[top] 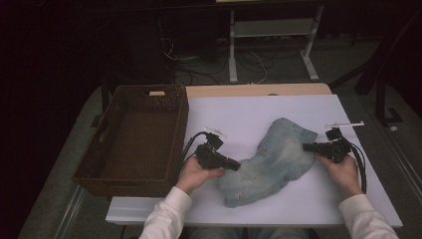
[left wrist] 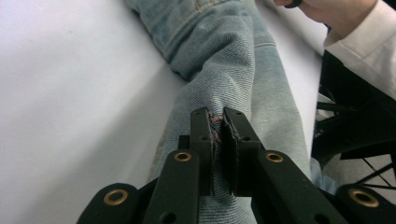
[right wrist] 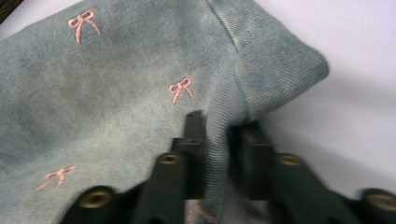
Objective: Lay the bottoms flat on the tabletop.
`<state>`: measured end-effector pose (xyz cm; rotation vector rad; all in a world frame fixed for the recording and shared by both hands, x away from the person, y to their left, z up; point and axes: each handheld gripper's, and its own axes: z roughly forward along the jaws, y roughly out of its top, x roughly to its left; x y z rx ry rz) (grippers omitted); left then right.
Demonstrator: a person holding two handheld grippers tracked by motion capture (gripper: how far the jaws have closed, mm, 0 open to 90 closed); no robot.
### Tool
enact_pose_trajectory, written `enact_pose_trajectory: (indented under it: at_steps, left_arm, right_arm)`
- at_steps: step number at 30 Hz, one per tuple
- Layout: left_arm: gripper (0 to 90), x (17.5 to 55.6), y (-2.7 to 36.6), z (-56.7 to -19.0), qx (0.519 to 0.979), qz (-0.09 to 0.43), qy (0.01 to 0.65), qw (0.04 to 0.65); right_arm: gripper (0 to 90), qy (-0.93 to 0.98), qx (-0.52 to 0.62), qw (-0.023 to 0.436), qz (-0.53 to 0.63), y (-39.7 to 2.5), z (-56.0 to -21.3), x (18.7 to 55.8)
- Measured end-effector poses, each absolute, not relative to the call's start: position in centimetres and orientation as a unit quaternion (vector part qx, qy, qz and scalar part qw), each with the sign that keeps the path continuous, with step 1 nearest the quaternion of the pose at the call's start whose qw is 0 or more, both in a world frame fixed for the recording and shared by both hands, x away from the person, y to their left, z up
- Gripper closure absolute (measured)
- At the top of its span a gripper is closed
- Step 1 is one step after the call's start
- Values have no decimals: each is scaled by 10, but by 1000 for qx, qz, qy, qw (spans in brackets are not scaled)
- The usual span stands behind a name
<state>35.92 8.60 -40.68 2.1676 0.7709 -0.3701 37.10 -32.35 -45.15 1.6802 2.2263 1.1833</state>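
At the left of the high view, the dark brown woven rectangular basket (top: 134,137) holds nothing on its visible floor. The pale blue denim garment with pink bows (top: 271,159) lies at centre on the white table (top: 234,117). The left gripper (top: 234,165) is clenched on its lower-left part, and the right gripper (top: 307,147) pinches a fold of its right edge between near-closed jaws.

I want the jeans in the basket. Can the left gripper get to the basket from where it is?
Probably yes. The left gripper sits just beside the basket, nothing between, though it is shut on the jeans.
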Motion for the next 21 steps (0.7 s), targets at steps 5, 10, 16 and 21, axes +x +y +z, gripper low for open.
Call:
enact_pose_trajectory:
  at_steps: [5,10,16,21]
  left_arm:
    - [835,362,85,-402,861,-123,309,385]
    - [837,367,86,-393,865,-92,316,379]
    - [839,383,90,-380,854,-51,342,390]
    - [839,401,88,-374,847,-20,361,390]
  right_arm:
    - [836,735,548,54,395,-324,-444,373]
    - [839,726,543,61,418,-325,-434,373]
    - [840,717,550,68,422,-330,-433,377]
    - [841,712,553,79,425,-330,-432,383]
